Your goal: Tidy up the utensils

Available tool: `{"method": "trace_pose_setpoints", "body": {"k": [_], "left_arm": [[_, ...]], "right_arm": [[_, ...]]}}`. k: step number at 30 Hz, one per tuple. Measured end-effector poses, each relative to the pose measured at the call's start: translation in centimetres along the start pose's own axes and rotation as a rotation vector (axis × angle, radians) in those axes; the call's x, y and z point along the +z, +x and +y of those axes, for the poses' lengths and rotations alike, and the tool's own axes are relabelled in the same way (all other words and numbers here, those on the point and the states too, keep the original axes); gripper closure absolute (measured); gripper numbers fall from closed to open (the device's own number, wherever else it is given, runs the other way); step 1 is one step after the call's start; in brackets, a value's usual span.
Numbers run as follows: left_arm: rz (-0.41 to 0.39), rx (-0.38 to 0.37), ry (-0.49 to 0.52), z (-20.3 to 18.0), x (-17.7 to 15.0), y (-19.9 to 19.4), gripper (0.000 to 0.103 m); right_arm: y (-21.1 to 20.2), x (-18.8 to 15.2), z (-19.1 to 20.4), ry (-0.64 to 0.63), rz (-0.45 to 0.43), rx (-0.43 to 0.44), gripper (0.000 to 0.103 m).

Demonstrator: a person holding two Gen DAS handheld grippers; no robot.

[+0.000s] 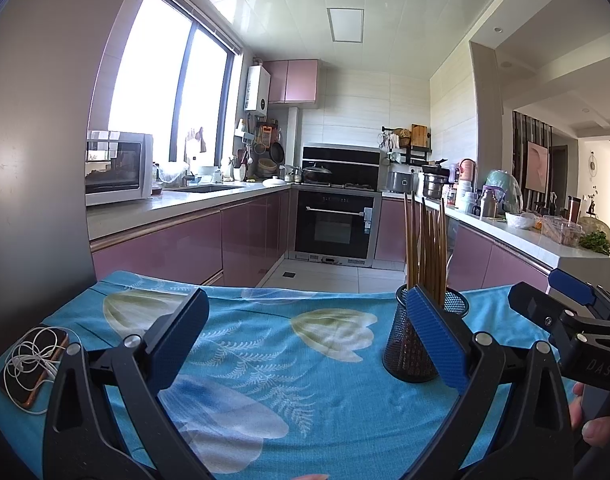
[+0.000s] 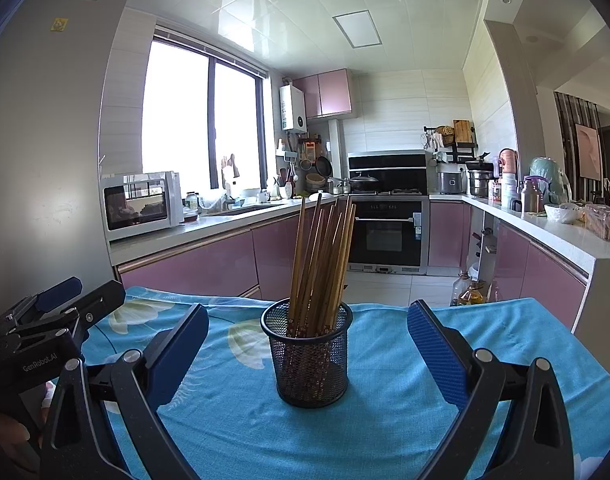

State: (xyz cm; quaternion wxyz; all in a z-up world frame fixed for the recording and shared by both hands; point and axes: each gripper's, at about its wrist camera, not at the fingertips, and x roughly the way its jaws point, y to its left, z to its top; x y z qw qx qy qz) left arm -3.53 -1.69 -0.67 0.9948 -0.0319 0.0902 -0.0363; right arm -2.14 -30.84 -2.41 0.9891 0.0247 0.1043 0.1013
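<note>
A black mesh holder (image 2: pixel 309 356) stands upright on the blue floral tablecloth (image 2: pixel 385 420), filled with several brown wooden chopsticks (image 2: pixel 325 260). My right gripper (image 2: pixel 308 344) is open, its blue pads wide apart on either side of the holder, a little nearer than it. In the left wrist view the holder (image 1: pixel 409 344) and chopsticks (image 1: pixel 425 248) stand at the right, partly behind my right pad. My left gripper (image 1: pixel 305 332) is open and empty over the cloth. The right gripper (image 1: pixel 561 300) shows at the far right edge there, and the left gripper (image 2: pixel 61 304) shows at the left of the right wrist view.
A phone with white earphones (image 1: pixel 33 364) lies on the cloth (image 1: pixel 285 360) at the left. Beyond the table is a kitchen with pink cabinets, a microwave (image 1: pixel 117 166), an oven (image 1: pixel 333 228) and a cluttered right counter (image 1: pixel 525 232). A grey fridge wall (image 2: pixel 45 140) stands on the left.
</note>
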Motion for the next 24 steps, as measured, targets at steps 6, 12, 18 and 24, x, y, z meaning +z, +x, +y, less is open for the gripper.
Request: {"method": "trace_pose_setpoints", "body": {"k": [6, 12, 18, 24], "left_arm": [[0.017, -0.006, -0.016, 0.2, -0.4, 0.1, 0.006], [0.023, -0.002, 0.001, 0.1, -0.3, 0.0, 0.006], [0.046, -0.011, 0.014, 0.0, -0.1, 0.2, 0.006], [0.16, 0.017, -0.033, 1.5, -0.7, 2.3, 0.006]], "right_arm": [[0.0, 0.0, 0.0, 0.0, 0.003, 0.0, 0.007], [0.0, 0.0, 0.0, -0.003, 0.002, -0.001, 0.007], [0.3, -0.1, -0.7, -0.016, 0.03, -0.015, 0.007], [4.3, -2.0, -6.1, -0.022, 0.305, -0.148, 0.007]]}}
